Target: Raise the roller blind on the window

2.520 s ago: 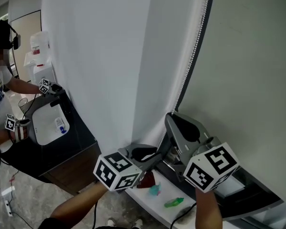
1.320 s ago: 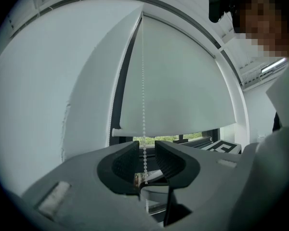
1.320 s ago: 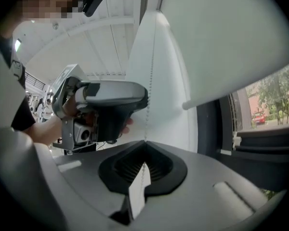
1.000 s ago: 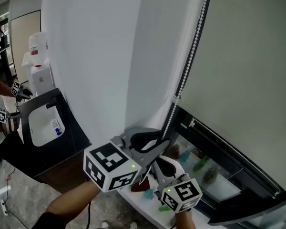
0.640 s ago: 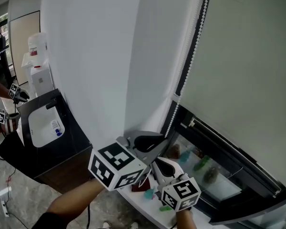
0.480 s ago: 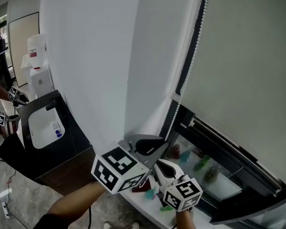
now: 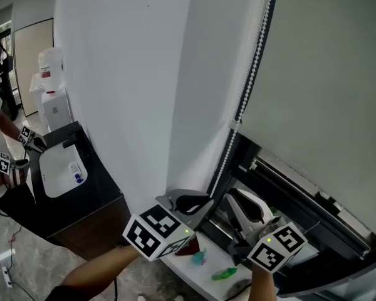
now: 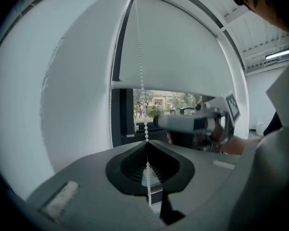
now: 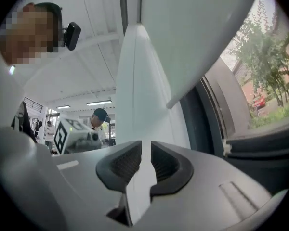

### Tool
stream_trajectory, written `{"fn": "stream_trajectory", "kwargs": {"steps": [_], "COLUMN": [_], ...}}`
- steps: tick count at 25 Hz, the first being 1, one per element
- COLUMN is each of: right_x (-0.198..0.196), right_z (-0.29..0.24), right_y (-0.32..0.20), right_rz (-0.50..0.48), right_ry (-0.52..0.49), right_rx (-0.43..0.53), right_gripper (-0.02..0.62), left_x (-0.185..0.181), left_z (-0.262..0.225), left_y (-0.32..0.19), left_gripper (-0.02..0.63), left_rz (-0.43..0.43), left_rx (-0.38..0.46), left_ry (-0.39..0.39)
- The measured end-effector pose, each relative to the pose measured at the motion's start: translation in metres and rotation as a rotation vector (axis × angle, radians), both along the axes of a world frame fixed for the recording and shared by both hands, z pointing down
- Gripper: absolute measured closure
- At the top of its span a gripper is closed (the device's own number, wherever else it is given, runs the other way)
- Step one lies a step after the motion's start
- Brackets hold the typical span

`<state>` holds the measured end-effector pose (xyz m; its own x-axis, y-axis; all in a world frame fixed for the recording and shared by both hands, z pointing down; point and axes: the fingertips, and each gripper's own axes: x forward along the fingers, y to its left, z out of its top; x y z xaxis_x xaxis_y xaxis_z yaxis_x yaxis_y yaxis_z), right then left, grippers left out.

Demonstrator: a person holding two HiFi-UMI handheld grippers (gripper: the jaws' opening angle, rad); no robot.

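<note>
The grey roller blind (image 7: 319, 74) hangs partly raised, and its bottom rail (image 8: 173, 85) has trees and a building showing below it. The white bead chain (image 7: 250, 74) runs down the window's left side. My left gripper (image 7: 205, 200) is shut on that bead chain (image 8: 139, 61), with the beads pinched between its pads (image 8: 146, 143). My right gripper (image 7: 233, 197) sits just to the right of it, near the dark window frame. In its own view the right gripper (image 9: 145, 150) shows a narrow gap with nothing in it. The right gripper (image 8: 158, 121) is also seen from the side.
The white sill (image 7: 194, 273) below carries small teal and green items (image 7: 225, 273) and a red one (image 7: 189, 247). At the left, a dark counter (image 7: 94, 187) with a white sink stands beside a white wall panel (image 7: 131, 74). Another person with grippers (image 7: 12, 162) stands there.
The right gripper has come up from under the left one and moved out to its right. The left gripper has dropped slightly along the chain.
</note>
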<state>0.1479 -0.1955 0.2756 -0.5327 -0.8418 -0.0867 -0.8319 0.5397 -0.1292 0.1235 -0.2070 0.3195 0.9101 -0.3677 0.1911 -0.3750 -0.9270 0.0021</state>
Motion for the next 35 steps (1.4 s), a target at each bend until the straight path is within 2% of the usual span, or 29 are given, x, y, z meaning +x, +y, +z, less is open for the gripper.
{"fn": "stream_trajectory", "kwargs": {"steps": [4,8,13,17,19,20,22,23,27,32,35], "right_x": [-0.012,-0.026,-0.034,-0.044,-0.048,-0.049,-0.049,-0.049,-0.046,-0.038,-0.033], "right_z": [-0.044,-0.062,-0.067,-0.076,-0.085,-0.089,-0.095,-0.096,-0.092,-0.077,-0.079], "right_y": [-0.006,-0.015,-0.012,-0.017,-0.019,-0.019,-0.019,-0.018,-0.021,-0.023,-0.025], "right_rz": [-0.037,-0.063,-0.111,-0.113,-0.11,-0.101,-0.089,-0.089,-0.088,-0.063,-0.052], "right_ry": [0.045,0.114,0.094,0.127,0.13,0.133,0.143,0.146,0.122,0.088,0.06], "right_rx": [0.072,0.085,0.072,0.089,0.105,0.117,0.141,0.147,0.142,0.148,0.155], "right_gripper": [0.532,0.525,0.518,0.508,0.508,0.511,0.566,0.568,0.584,0.586,0.588], "left_x": [0.004,0.002,-0.005,-0.005,-0.004,-0.003,-0.004,-0.004,-0.004,-0.004,-0.011], "left_z": [0.03,0.041,0.047,0.046,0.047,0.048,0.048,0.048,0.052,0.064,0.056], "left_y": [0.003,0.004,-0.001,0.001,0.006,0.007,0.009,0.008,0.004,0.009,0.005], "left_gripper": [0.591,0.591,0.594,0.594,0.594,0.594,0.594,0.594,0.594,0.594,0.592], "left_rz": [0.004,-0.002,-0.016,-0.012,0.002,0.008,0.011,0.009,0.0,0.042,0.033], "left_rx": [-0.031,-0.035,-0.051,-0.028,-0.045,-0.054,-0.061,-0.059,-0.059,-0.176,-0.148], "left_ry": [-0.045,-0.054,-0.052,-0.051,-0.049,-0.046,-0.042,-0.041,-0.058,-0.037,-0.028]}}
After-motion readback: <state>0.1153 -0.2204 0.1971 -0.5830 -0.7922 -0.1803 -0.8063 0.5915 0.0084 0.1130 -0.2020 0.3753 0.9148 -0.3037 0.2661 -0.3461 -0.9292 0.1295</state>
